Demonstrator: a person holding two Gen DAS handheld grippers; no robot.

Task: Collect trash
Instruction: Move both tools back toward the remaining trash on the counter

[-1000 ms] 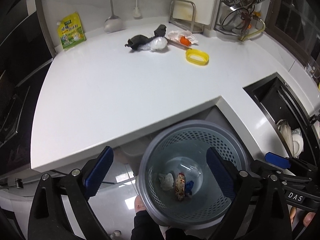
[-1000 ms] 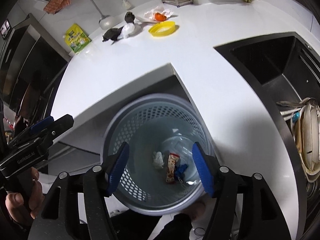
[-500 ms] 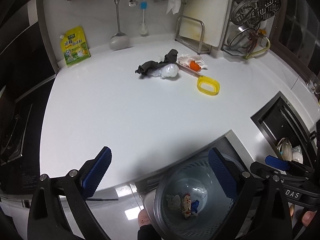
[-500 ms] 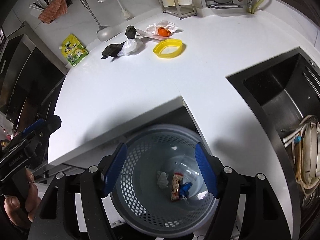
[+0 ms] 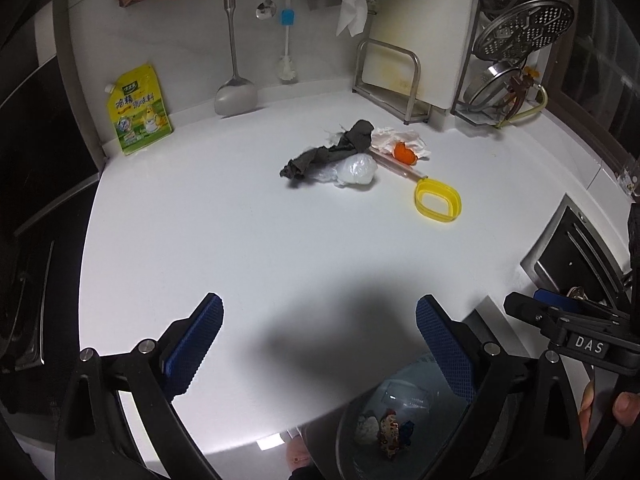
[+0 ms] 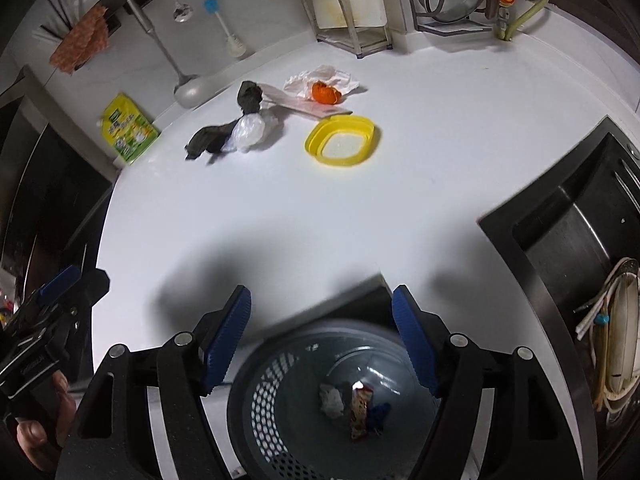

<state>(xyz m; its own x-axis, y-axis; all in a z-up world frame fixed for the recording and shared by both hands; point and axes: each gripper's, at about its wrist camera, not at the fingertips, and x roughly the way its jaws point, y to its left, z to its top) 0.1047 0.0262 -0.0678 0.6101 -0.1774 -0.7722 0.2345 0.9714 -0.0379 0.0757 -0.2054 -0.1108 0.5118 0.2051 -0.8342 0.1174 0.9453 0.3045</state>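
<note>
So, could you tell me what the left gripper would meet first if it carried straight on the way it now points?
Probably bare white countertop: the left gripper stands open and empty, aimed down at it, well short of the dark rag. Depth is hard to judge.

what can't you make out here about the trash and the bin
- Bin: right wrist view, its lower part cut off by the frame edge and the right gripper; the rim is blurred.
- Bin, left wrist view: mostly hidden behind the left gripper and the counter edge.
- Thin pink strip: partly under the dark rag and the tissue; what it is stays unclear.
- Bin contents: too small to name.
</note>
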